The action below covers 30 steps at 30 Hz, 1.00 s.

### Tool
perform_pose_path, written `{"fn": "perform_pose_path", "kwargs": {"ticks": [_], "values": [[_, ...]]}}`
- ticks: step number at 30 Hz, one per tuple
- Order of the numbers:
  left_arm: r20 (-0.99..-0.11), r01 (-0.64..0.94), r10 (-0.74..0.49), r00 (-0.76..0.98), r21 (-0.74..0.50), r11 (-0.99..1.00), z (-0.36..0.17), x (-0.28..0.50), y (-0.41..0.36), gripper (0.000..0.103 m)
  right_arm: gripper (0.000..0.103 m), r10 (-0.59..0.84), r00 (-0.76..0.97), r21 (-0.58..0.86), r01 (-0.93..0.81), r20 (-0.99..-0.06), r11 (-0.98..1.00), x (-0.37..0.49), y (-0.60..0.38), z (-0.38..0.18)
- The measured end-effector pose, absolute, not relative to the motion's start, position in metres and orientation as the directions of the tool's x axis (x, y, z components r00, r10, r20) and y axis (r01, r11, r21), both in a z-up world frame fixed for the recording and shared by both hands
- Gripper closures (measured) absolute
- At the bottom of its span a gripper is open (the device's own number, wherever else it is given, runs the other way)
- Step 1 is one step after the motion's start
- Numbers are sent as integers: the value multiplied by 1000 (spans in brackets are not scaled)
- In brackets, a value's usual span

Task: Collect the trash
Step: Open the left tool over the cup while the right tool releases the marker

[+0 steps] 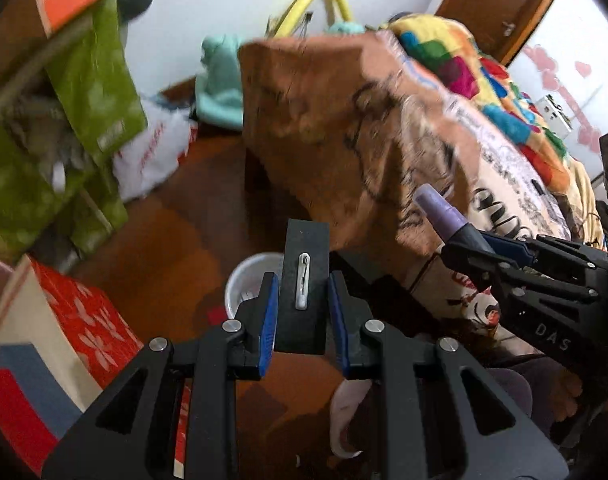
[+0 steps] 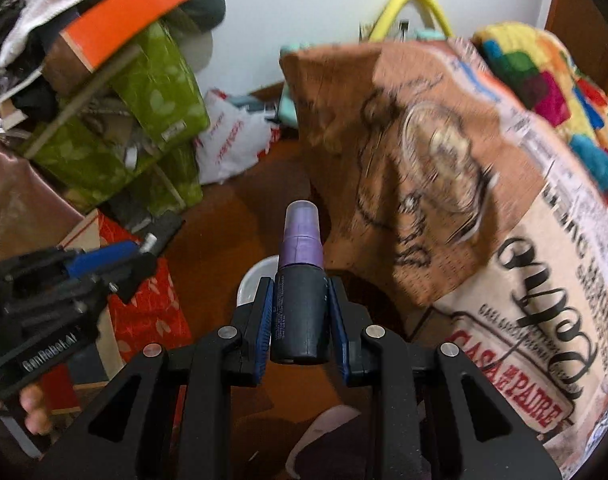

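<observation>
Two grippers are seen, one item each. Left gripper (image 1: 302, 312): jaws nearly closed, clamped on one flat black slab (image 1: 306, 276) carrying a small silver clip. Right gripper (image 2: 299, 312): jaws narrow, clamped on one dark spray bottle (image 2: 299, 300) with a purple cap, cap pointing away from the camera. One white bin (image 1: 249, 280) is seen on the wooden floor (image 1: 175, 216); both held items are positioned above it. One printed bedspread (image 2: 444, 152) hangs right of the bin; green bags (image 2: 143, 120) are stacked left of it.
</observation>
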<state>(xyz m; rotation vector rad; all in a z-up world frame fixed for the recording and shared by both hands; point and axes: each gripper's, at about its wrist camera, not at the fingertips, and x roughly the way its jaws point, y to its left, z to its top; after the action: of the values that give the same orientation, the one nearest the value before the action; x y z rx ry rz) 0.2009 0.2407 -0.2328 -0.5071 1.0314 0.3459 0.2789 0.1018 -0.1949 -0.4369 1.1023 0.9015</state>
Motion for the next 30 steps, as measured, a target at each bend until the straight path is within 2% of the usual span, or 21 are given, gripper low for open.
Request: {"fn": "perform_pose_path", "kwargs": {"ticks": [8, 13, 20, 22, 24, 30], "values": [[-914, -559, -70, 399, -303, 772, -296, 207, 256, 79, 79, 292, 36, 164, -761, -956, 628, 299, 127, -251], [-925, -597, -89, 369, -309, 740, -319, 213, 268, 79, 79, 261, -31, 199, -736, -965, 646, 304, 140, -274], [-911, -623, -128, 392, -365, 692, -324, 221, 281, 79, 78, 277, -98, 254, -747, -956, 615, 302, 155, -278], [-909, -618, -126, 396, -366, 696, -322, 223, 281, 79, 72, 282, -117, 271, -748, -952, 605, 303, 156, -278], [-912, -618, -113, 395, -355, 702, -320, 224, 281, 79, 68, 264, -84, 231, -771, -961, 594, 300, 157, -276], [-921, -613, -64, 383, -305, 729, -309, 220, 275, 79, 68, 263, -21, 170, -812, -965, 558, 291, 152, -266]]}}
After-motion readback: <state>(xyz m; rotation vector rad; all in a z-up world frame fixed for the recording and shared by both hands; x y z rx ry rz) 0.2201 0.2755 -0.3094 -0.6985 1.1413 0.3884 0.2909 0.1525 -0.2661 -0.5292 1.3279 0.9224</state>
